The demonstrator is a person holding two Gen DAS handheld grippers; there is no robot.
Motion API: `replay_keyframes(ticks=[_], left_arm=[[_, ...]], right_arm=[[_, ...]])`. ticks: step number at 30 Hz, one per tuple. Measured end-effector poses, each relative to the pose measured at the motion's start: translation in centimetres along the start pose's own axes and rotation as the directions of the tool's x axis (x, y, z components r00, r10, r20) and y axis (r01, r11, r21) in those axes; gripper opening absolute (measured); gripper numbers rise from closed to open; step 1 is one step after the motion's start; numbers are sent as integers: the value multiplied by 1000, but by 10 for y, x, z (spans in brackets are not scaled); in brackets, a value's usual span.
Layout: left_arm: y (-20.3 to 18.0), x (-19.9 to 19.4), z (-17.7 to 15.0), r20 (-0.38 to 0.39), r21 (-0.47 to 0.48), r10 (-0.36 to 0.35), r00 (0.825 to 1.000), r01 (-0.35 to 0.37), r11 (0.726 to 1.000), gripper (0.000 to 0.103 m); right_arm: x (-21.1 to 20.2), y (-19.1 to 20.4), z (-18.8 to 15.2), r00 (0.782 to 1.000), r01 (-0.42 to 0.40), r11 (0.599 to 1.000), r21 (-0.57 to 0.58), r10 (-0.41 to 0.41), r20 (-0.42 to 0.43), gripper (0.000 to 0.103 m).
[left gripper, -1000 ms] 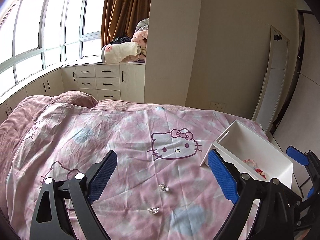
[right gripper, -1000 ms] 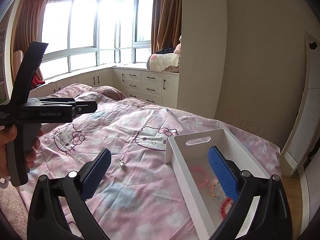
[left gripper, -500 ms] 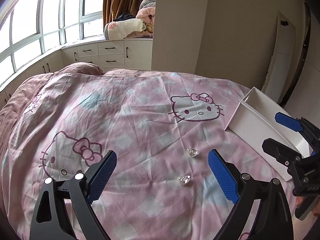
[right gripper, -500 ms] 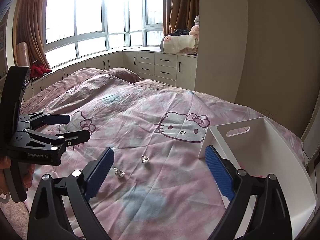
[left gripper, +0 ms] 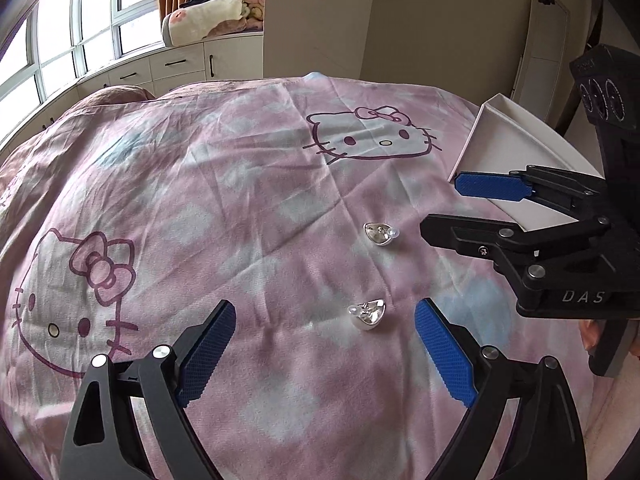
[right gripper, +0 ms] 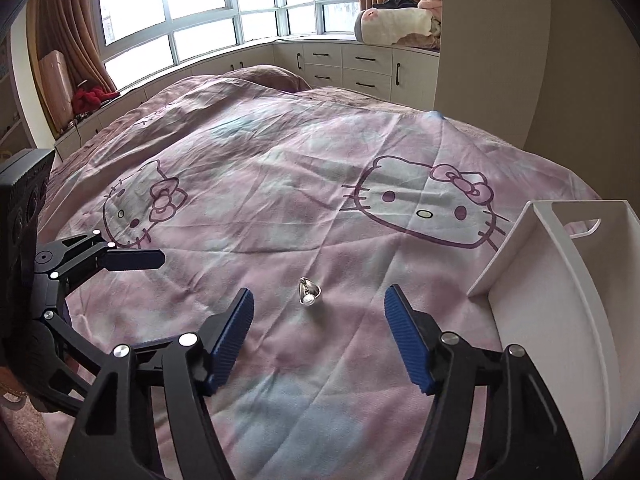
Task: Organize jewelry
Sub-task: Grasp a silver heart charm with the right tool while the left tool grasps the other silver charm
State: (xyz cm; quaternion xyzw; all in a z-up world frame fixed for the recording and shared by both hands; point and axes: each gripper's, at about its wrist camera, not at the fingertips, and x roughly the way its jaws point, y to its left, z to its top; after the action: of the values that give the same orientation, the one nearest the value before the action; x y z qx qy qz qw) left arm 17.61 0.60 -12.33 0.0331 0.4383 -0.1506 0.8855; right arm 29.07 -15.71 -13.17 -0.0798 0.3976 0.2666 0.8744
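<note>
Two silver heart-shaped earrings lie on the pink Hello Kitty duvet. In the left wrist view the near earring [left gripper: 367, 313] lies just ahead of my open, empty left gripper [left gripper: 324, 320], and the far earring [left gripper: 380, 233] lies beyond it. My right gripper [left gripper: 442, 204] shows there at the right, open, beside the far earring. In the right wrist view one earring [right gripper: 309, 291] lies just ahead of my open, empty right gripper [right gripper: 318, 305]. The white storage box [right gripper: 560, 300] stands at the right; its contents are hidden.
The duvet [left gripper: 200, 184] covers the whole bed. The left gripper [right gripper: 132, 260] shows at the left of the right wrist view. White drawers [right gripper: 352, 64] and windows line the far wall. A beige wall column [left gripper: 320, 16] stands past the bed.
Both grippers have dropped lower and closer to the duvet and the earrings. The views tilted down; the box slid to the right edge of both views. Both stay open.
</note>
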Motion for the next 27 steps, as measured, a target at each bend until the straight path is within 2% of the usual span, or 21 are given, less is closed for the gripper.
replay_keyframes(ticks=[2, 4, 7, 9, 13, 15, 17, 21, 27], left_arm=[[-4, 7, -1, -12, 23, -12, 1000, 12, 1000, 83], [-8, 13, -1, -19, 43, -21, 1000, 22, 999, 82], [-12, 24, -1, -37, 64, -21, 999, 23, 998, 74], [-13, 30, -2, -52, 70, -26, 998, 30, 997, 65], [-16, 34, -5, -42, 99, -17, 999, 21, 995, 58], [-15, 35, -6, -41, 102, -18, 999, 22, 995, 51], [-13, 35, -7, -40, 90, -19, 999, 22, 996, 41], [-6, 34, -7, -47, 62, -18, 999, 21, 998, 28], [-6, 30, -8, -57, 49, -23, 998, 26, 998, 27]], right_arm=[[15, -1, -1, 999, -13, 1000, -10, 13, -37, 60], [26, -3, -2, 998, -10, 1000, -17, 9, -57, 60], [42, -6, -3, 996, -16, 1000, -23, 14, -90, 60], [50, -7, -4, 994, -17, 999, -28, 14, -104, 55], [60, -6, -4, 994, 1, 998, -58, -7, -111, 50], [63, -5, -3, 994, 4, 998, -69, -12, -106, 41], [64, -7, -2, 994, -8, 998, -68, 1, -108, 19], [64, -9, -1, 994, -26, 998, -60, 20, -107, 19], [53, -8, -6, 994, -33, 998, -53, 28, -106, 19]])
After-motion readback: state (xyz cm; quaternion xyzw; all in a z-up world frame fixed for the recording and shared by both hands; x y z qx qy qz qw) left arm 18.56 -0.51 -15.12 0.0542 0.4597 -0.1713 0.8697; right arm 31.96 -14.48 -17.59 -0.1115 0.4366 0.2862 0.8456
